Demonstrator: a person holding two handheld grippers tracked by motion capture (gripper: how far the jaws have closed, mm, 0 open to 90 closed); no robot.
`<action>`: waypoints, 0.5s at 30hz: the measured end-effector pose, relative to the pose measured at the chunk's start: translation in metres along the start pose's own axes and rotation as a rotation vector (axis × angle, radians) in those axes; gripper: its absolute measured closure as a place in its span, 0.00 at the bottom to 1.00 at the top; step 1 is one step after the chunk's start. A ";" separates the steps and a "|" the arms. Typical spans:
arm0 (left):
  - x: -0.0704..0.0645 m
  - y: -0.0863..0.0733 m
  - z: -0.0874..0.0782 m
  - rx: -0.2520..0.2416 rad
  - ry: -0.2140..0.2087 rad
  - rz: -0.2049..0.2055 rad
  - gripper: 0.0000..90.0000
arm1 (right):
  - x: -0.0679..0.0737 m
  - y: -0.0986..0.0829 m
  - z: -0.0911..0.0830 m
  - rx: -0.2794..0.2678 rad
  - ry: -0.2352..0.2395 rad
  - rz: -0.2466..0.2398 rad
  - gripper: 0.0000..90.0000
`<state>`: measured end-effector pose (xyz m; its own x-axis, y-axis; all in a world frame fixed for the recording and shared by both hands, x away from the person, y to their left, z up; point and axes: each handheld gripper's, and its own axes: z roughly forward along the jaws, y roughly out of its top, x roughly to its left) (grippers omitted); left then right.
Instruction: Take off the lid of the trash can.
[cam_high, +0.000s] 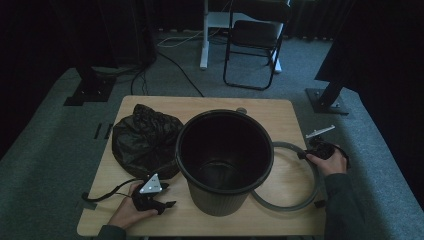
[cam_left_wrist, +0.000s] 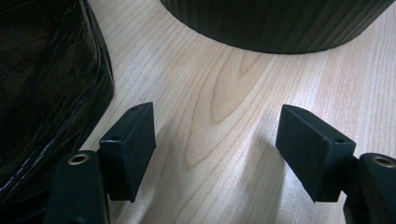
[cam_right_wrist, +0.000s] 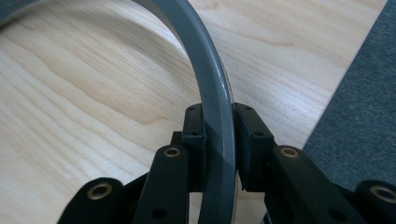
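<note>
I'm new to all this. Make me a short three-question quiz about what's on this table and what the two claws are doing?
1. True or false: the right claw is shut on the grey ring.
2. What lies on the table beside the bin, on the left claw's side? A) a black plastic bag B) a folded towel C) a cardboard box
3. Fill in: the left claw is ____, with only bare wood between its jaws.

Key:
1. True; its jaws grip the ring from both sides.
2. A, the black plastic bag.
3. Open.
</note>
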<state>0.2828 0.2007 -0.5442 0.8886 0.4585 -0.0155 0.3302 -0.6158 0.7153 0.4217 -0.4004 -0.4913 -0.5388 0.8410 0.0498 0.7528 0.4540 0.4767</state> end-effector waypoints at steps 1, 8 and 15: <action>0.000 0.000 0.000 0.000 0.000 0.000 0.32 | 0.000 -0.002 0.003 -0.003 -0.005 0.005 0.84; 0.000 0.000 0.000 0.000 -0.001 -0.001 0.32 | -0.001 -0.009 0.013 -0.004 -0.023 0.003 0.82; 0.000 0.000 0.000 0.001 0.002 -0.002 0.32 | 0.002 -0.014 0.023 0.001 -0.034 -0.002 0.76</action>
<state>0.2826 0.2002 -0.5440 0.8871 0.4612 -0.0156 0.3325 -0.6152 0.7148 0.4191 -0.3984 -0.5175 -0.5274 0.8494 0.0191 0.7520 0.4562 0.4758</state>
